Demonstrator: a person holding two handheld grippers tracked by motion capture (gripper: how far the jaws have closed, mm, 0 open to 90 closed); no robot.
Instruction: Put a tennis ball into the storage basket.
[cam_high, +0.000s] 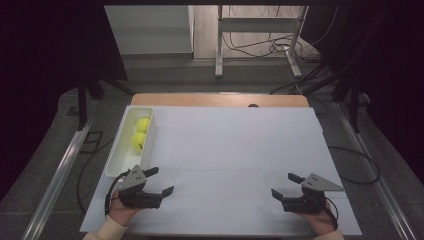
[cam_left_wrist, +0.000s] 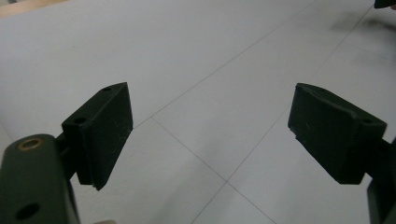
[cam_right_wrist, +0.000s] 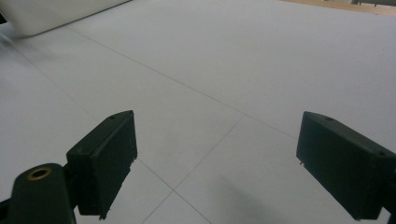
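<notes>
Tennis balls (cam_high: 140, 134) in tray (cam_high: 118, 155); beyond left gripper (cam_high: 162, 181) jaws

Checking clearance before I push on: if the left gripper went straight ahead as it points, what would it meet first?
Probably nothing but bare white mat: the left gripper, jaws open and empty, points across it toward the right gripper, though depth is unclear.
</notes>
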